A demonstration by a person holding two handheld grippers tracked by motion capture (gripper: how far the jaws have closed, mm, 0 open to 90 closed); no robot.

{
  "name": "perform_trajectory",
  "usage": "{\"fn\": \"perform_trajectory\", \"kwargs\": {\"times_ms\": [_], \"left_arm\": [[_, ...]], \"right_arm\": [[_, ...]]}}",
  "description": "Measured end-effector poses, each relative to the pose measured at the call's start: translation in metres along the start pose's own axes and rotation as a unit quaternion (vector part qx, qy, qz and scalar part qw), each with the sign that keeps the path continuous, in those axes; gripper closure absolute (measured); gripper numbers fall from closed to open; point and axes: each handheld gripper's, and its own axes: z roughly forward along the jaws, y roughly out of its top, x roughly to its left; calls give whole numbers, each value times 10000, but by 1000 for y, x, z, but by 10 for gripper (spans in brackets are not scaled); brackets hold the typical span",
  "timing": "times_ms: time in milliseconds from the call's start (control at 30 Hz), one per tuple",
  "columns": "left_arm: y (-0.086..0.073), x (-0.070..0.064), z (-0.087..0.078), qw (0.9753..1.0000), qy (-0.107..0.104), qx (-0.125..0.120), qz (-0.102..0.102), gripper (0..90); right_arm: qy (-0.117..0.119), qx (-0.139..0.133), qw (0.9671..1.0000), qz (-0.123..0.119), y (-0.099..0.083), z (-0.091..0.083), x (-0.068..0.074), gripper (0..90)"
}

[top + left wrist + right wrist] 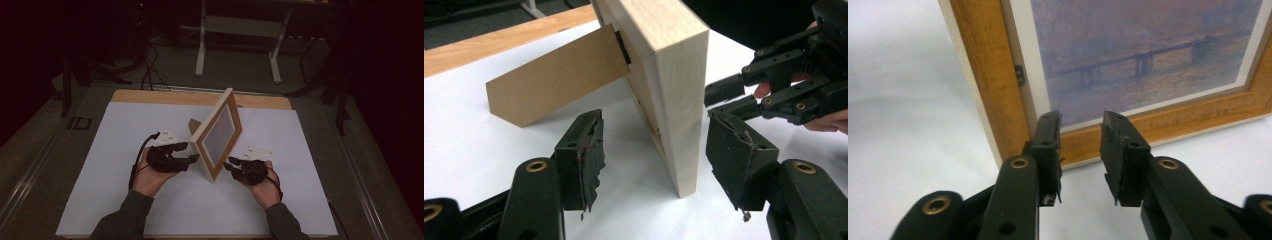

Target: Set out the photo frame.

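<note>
The picture frame stands upright on the white tabletop between the two grippers, its long axis vertical, its glass front turned to the right gripper and its back leaning on a brown cardboard stand. In the left gripper view the left gripper has its jaws wide open with the frame's near vertical edge between them, not touching either jaw, and this view also shows the stand behind. The right gripper view shows the print of a bridge held inside the frame, with the jaws a little open just before the lower corner, gripping nothing.
</note>
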Motion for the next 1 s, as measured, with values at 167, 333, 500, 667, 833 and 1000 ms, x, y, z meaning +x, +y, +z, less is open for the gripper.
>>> {"fn": "perform_trajectory", "kwargs": {"times_ms": [167, 333, 500, 667, 833, 1000], "left_arm": [[5, -4, 3, 10000, 11, -31, 12, 404], [10, -6, 5, 10000, 65, -63, 21, 403], [13, -8, 7, 9999, 128, -109, -37, 403], [16, -9, 9, 9996, 251, -127, -91, 404], [18, -11, 12, 9988, 403, -198, -168, 425], [21, -15, 14, 9985, 465, -223, -172, 500]], "right_arm": [[3, 3, 10000, 19, -2, 0, -1, 723], [71, 20, 10000, 55, -5, 0, -3, 725], [-45, 33, 10000, 24, -7, -1, -4, 713], [-53, 23, 9999, 106, -8, -2, -6, 685], [-75, 47, 9998, 150, -11, -4, -7, 674], [-80, 106, 9998, 145, -14, -5, -9, 662]]}}
